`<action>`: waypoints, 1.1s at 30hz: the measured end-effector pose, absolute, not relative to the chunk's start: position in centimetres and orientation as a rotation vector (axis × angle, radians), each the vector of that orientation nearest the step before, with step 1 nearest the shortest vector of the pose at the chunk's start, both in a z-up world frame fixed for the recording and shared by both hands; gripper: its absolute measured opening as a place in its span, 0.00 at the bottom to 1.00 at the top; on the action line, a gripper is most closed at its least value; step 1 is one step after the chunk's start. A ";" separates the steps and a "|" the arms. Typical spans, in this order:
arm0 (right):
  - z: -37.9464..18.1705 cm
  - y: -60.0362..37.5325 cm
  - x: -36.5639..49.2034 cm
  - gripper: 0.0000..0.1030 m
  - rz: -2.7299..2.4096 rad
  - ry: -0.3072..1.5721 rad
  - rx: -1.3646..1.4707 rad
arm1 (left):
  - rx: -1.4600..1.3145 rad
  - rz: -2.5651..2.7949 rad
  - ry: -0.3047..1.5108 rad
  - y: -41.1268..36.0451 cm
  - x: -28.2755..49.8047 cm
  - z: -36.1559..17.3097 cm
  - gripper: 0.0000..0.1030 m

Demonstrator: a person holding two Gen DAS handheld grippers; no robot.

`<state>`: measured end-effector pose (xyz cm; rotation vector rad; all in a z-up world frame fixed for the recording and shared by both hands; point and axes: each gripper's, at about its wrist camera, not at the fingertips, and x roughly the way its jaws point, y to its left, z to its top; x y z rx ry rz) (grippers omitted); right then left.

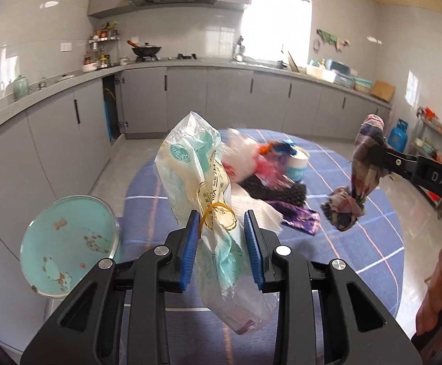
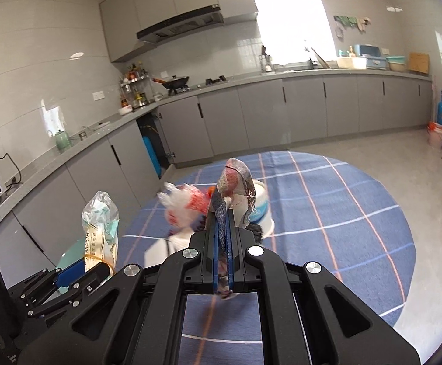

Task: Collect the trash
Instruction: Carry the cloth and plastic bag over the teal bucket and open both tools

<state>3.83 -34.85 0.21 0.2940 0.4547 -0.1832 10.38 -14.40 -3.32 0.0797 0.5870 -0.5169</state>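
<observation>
Left tool [image 1: 222, 243] pinching the plastic bag [image 1: 199, 176], right tool [image 2: 223, 243] clamping the plaid rag [image 2: 234, 188]; carry both steadily, without loosening either.

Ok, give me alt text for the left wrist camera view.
The left gripper holds a crumpled plastic bag above a blue plaid tablecloth strewn with trash; at right, the right gripper clamps a plaid cloth. Grey kitchen cabinets stand behind.

A round tabletop [image 2: 327, 213] under a blue plaid cloth carries a heap of trash: white paper [image 1: 260, 213], dark knitted fabric [image 1: 275, 191], a purple wrapper [image 1: 300, 219] and a white-and-blue cup [image 1: 298, 164].
</observation>
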 end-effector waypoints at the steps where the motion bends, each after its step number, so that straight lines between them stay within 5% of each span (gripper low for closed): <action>1: 0.4 -34.5 3.9 0.05 -0.178 0.451 0.288 | 0.073 -0.506 0.582 -13.8 10.5 -3.1 0.30; 33: 0.6 -17.3 15.7 0.05 0.196 0.530 0.217 | -0.069 -0.139 0.664 3.1 17.3 -5.7 0.30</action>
